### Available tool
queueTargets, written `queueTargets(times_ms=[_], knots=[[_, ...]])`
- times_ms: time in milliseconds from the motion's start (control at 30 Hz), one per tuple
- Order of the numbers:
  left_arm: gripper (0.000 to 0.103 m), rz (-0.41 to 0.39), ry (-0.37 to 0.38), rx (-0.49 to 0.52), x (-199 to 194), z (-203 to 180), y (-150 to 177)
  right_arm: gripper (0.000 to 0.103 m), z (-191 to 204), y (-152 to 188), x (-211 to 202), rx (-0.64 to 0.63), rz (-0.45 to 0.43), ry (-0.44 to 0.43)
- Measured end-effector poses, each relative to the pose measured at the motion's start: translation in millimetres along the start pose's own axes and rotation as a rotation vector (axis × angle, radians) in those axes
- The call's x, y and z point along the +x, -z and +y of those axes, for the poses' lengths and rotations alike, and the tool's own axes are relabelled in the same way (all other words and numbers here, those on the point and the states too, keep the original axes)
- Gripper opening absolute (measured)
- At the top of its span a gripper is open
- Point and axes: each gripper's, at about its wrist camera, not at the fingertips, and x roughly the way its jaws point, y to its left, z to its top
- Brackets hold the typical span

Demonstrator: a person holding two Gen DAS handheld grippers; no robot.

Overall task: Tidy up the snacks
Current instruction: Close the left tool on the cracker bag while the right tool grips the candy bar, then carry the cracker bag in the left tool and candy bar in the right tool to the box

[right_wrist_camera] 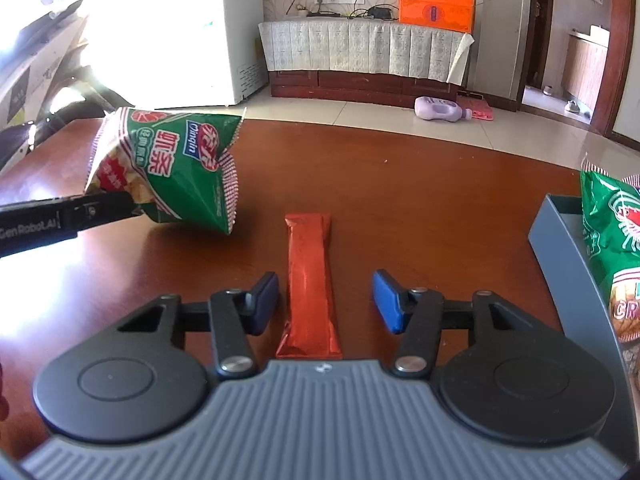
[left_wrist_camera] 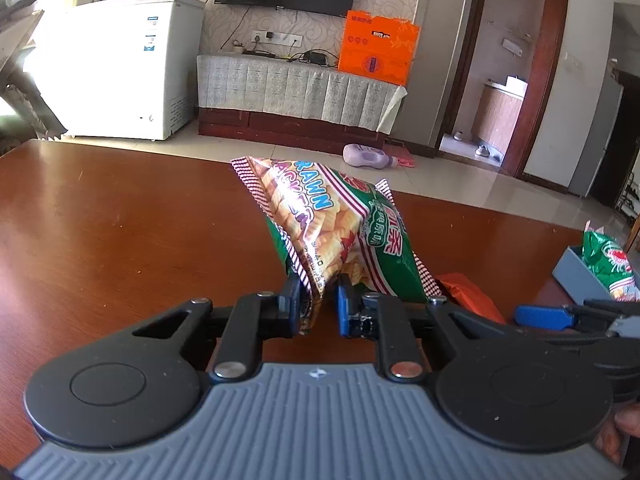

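Pads of the left gripper (left_wrist_camera: 320, 300) are pinched on the near corner of a green prawn-cracker bag (left_wrist_camera: 336, 224), which rises from the worktop (left_wrist_camera: 120, 220) with its body still puffed and tilted; only the crimped edge is caught, so the grip looks thin. To carry it well, I would lift slowly and keep the bag hanging below the pinch, since a quick swing could pull the slippery foil out. Just to the right of that bag lies a long red stick packet (right_wrist_camera: 310, 280), flat on the wood and pointing away from the right gripper (right_wrist_camera: 326, 300), whose jaws stand apart on either side of its near end without touching it. For this one, the sensible move is to lower until both pads flank the packet's middle, squarely across its width, then close; it is thin and may buckle if taken at the tip. Farther right of the bag, at the worktop's edge, a grey-blue box (right_wrist_camera: 560, 240) already holds another green snack bag (right_wrist_camera: 612, 232), the likely destination for both.
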Motion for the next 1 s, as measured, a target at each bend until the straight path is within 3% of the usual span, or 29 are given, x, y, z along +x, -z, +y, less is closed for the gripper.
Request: queueTargets(times_ms=[100,167,433,1000], knots=[[0.021,0.007,-0.012,0.020,2,1,0,0.044,-4,0,-1,-0.002,-0.004,-0.004],[0.021,0.010,-0.016,0.023,3,-1,0,0.025,-5,0,-2,-0.008,-0.005,-0.009],[0.021,0.008,-0.026,0.026,4,-10,-3,0.024,0,4,-20,-0.036,0.005,-0.033],[0.021,0.012,-0.025,0.087,-7,-43,7,0.024,-4,6,-91,-0.036,-0.083,-0.043]])
